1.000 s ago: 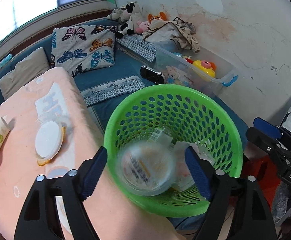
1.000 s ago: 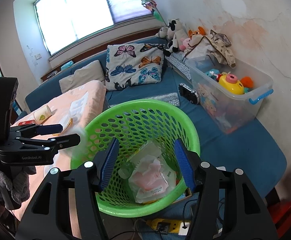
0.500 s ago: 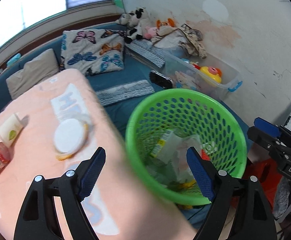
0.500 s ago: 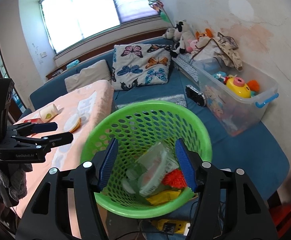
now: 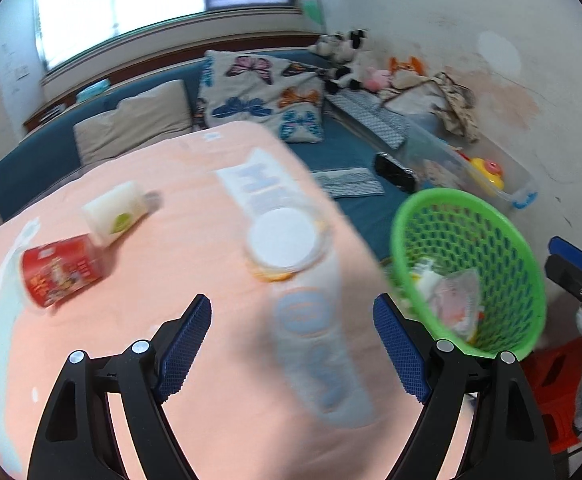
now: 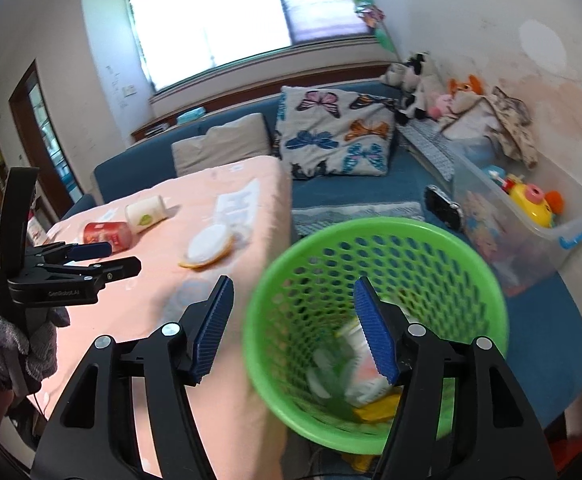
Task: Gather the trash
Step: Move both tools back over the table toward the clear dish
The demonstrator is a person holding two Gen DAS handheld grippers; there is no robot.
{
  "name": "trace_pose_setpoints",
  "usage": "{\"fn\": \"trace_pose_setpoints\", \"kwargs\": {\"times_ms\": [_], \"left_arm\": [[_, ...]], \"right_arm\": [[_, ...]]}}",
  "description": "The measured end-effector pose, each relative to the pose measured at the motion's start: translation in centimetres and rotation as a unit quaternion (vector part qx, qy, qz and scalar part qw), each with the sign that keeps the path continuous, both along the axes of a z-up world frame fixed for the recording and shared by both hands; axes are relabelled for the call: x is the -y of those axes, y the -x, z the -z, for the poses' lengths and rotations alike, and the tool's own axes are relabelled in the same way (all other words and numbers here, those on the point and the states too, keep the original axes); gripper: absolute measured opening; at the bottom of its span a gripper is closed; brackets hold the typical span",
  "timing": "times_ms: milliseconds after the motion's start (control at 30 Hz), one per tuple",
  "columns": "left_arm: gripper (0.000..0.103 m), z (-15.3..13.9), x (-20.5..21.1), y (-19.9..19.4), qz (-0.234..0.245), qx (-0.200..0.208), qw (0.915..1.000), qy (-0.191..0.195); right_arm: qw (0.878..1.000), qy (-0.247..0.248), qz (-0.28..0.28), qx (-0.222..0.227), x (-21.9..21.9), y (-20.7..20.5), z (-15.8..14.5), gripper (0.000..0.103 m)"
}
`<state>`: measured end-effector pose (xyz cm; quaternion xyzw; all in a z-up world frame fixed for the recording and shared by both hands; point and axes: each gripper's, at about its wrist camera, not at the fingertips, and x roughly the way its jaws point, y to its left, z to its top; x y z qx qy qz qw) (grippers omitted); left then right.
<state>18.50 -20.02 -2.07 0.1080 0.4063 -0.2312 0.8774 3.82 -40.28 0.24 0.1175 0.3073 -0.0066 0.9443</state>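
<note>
Both grippers, left (image 5: 292,354) apart, right (image 6: 293,330) opening, empty; basket (image 6: 375,227) trash (image 6: 355,384) blurred.

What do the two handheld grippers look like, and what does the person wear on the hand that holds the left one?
Both grippers are black plastic with two angled fingers, silver screw heads at the joints and ribbed blue pads. The left gripper, seen from the right wrist camera, has a tall black handle and small white lettering on its body. The hand holding it wears a grey knitted glove. The right gripper looks the same.

can (image 5: 61,270), cup (image 5: 115,216) on table (image 5: 195,360) | basket (image 5: 467,216) right of table
</note>
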Motion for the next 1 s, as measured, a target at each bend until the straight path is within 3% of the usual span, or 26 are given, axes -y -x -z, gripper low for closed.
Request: {"fn": "trace_pose_setpoints", "kwargs": {"times_ms": [567, 1000], "left_arm": [[0.08, 0.7, -12.4, -3.7, -0.107, -0.004, 0.9943, 0.0], [0.08, 1.9, -16.0, -5.3, -0.134, -0.018, 0.9907, 0.012]], "right_arm": [[0.996, 0.016, -0.084, -0.031, -8.5, -7.1, 0.9, 0.064], [0.989, 0.059, -0.122, -0.061, -12.3, -13.5, 3.2, 0.084]]}}
